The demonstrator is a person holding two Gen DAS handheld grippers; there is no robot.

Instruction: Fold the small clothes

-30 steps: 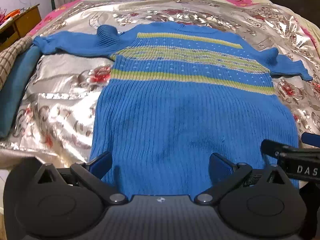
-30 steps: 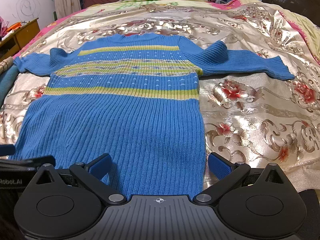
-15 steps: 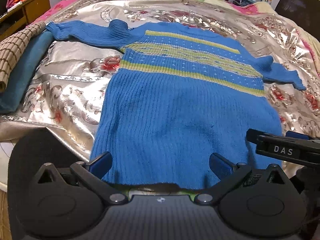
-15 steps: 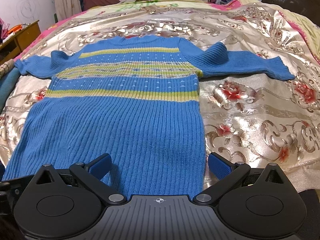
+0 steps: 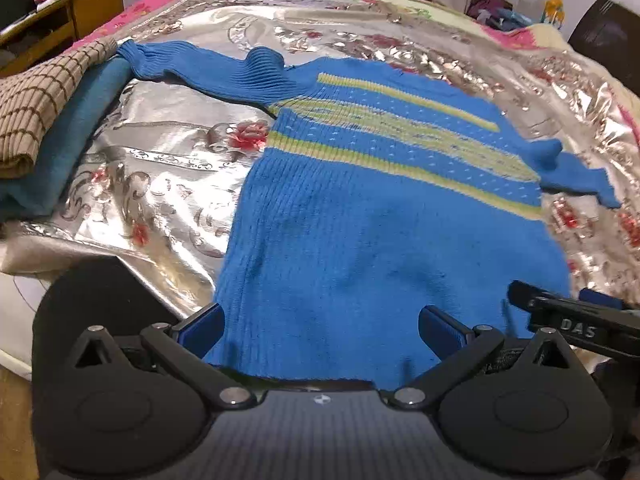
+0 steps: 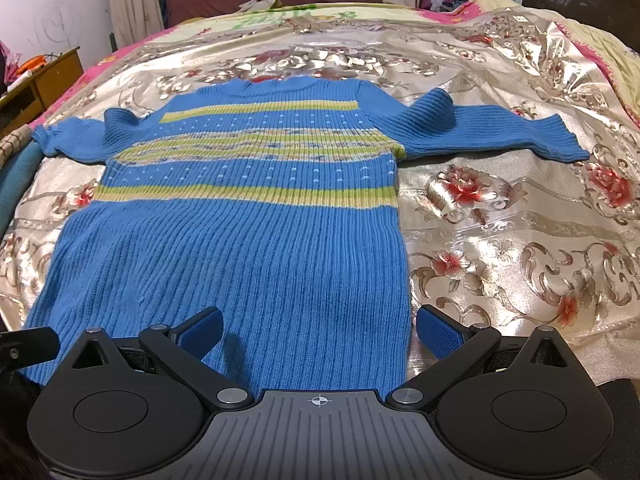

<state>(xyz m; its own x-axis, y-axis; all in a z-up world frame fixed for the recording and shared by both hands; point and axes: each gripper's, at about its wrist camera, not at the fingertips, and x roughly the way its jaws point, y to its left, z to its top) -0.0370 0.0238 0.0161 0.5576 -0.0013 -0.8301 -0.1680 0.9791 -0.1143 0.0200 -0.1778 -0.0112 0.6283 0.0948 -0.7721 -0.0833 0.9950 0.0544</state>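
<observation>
One sweater (image 6: 248, 240) (blue, yellow-striped) flat on bedspread (image 6: 520, 208), sleeves spread, hem nearest both grippers. Left gripper (image 5: 320, 328) released, fingers wide over hem's left part. Right gripper (image 6: 318, 330) released, straddling hem's right corner. Folded clothes (image 5: 44, 120) far left of left gripper.

Each black hand-held gripper (image 5: 322, 330) has blue ribbed finger pads (image 6: 438, 330), silver pivot screws and a grooved grey body. One bears white letters "DAS".
</observation>
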